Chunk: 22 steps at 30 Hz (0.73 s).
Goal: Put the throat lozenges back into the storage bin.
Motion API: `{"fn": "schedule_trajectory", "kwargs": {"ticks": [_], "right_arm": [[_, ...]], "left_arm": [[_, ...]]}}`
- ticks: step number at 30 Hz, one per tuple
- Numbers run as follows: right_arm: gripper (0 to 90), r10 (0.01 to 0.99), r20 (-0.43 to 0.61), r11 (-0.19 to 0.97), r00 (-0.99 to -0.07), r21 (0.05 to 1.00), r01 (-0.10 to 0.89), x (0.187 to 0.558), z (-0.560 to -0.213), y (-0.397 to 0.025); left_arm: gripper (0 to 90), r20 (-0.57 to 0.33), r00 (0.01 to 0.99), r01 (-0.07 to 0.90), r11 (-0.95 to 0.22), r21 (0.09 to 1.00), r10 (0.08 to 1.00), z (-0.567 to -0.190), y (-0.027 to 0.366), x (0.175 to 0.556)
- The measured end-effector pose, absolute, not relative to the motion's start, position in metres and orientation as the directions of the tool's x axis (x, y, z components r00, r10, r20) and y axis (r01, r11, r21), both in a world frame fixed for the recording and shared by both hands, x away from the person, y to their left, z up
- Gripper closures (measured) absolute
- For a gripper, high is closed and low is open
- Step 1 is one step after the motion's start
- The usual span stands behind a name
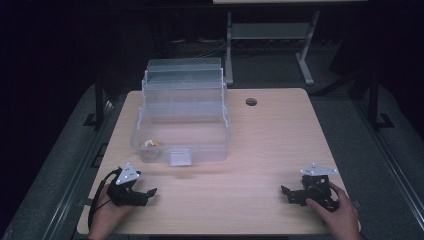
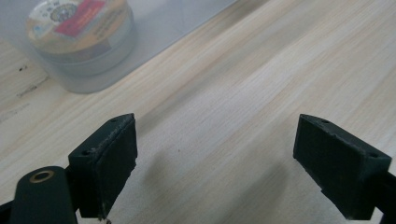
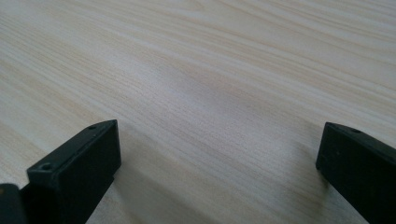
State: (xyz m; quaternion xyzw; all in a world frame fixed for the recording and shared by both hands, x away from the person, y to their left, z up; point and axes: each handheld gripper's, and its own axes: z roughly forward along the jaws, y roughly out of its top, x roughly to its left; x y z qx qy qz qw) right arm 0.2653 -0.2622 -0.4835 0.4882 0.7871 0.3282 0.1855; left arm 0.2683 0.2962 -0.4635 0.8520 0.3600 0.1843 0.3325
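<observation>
Resting spread and empty on the counter [image 1: 260, 150], both tongs await the reach toward the round tin [image 2: 81, 35] inside the clear storage box [image 1: 182, 120].

High view overlooks the table [image 1: 260, 150]; both gripper views skim its wood close-up

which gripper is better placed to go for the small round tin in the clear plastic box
Left. The left gripper, jaws open, sits just before the clear plastic box's near-left corner, where the small round tin lies. The right gripper rests far across the wooden table.
</observation>
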Motion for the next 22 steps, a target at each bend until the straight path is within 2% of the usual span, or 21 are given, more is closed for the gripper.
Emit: {"fn": "schedule_trajectory", "kwargs": {"ticks": [6, 10, 22], "right_arm": [[0.0, 0.89, 0.028, 0.308, -0.455, 0.698, 0.647, 0.2653, -0.4835, -0.2622], [0.0, 0.89, 0.028, 0.308, -0.454, 0.698, 0.647, 0.2653, -0.4835, -0.2622], [0.0, 0.89, 0.028, 0.308, -0.454, 0.698, 0.647, 0.2653, -0.4835, -0.2622]], "left_arm": [[12.3, 0.06, 0.682, 0.495, -0.52, 0.696, 0.729, -0.4698, 0.2957, 0.2687], [12.2, 0.013, 0.682, 0.503, -0.482, 0.718, 0.732, -0.4739, 0.2984, 0.2687], [12.1, 0.008, 0.683, 0.504, -0.479, 0.719, 0.73, -0.4743, 0.2992, 0.2687]]}}
